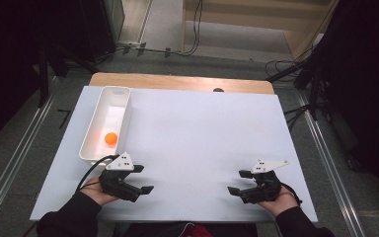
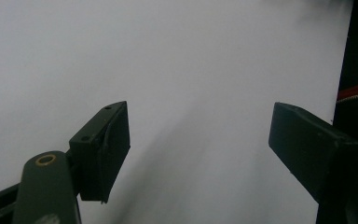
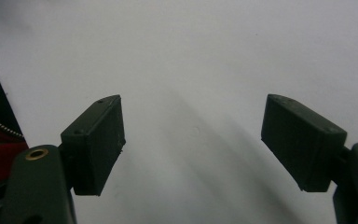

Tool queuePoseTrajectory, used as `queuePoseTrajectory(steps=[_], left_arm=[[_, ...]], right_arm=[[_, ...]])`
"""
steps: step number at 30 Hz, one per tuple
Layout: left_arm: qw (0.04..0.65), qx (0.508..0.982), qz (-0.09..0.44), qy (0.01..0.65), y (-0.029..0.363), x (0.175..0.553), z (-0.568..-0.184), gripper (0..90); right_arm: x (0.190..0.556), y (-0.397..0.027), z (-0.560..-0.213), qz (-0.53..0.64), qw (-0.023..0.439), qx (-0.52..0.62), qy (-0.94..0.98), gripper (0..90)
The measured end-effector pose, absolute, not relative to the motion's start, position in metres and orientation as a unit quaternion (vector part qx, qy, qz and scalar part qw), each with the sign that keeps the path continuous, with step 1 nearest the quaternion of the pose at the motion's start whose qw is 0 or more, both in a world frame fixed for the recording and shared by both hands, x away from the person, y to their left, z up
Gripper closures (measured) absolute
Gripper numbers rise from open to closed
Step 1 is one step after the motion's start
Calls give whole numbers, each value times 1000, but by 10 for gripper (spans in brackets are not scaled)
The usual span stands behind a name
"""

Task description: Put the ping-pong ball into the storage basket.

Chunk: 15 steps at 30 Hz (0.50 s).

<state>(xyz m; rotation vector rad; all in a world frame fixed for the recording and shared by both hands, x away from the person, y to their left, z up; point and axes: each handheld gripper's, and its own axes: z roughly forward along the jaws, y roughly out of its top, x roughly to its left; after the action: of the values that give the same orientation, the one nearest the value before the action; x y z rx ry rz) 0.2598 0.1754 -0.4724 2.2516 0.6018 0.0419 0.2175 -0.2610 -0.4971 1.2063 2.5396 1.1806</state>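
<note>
the white table (image 1: 192,133) is the largest thing here, a pale sheet with a strip of wood along its far edge. everything else is placed against the long white tray (image 1: 94,129), which lies lengthwise near the table's left edge, running from the far side toward the person.

the left gripper (image 1: 145,178) is just off the tray's near end, a little to the right of it, held low over the table near the front edge in a dark-sleeved hand, with its cable looping back toward the tray's near corner. its jaws point right, across the table, and stand wide apart with nothing between them; in the left gripper view (image 2: 198,135) bare white table lies in the gap.

the right gripper (image 1: 239,181) is well apart from the tray, far across the table on the right side, near the same front edge. its jaws point left, back toward the tray side, also wide and empty; the right gripper view (image 3: 193,135) shows plain table between them.

the orange ball (image 1: 111,138) lies inside the tray, on its floor in the near half, clear of both grippers.
</note>
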Motion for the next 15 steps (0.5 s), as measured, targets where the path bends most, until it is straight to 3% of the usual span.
queuePoseTrajectory(steps=[15], left_arm=[[391, 889, 19, 238, 191, 257, -476, 208]], right_arm=[[217, -262, -497, 392, 45, 396, 829, 201]])
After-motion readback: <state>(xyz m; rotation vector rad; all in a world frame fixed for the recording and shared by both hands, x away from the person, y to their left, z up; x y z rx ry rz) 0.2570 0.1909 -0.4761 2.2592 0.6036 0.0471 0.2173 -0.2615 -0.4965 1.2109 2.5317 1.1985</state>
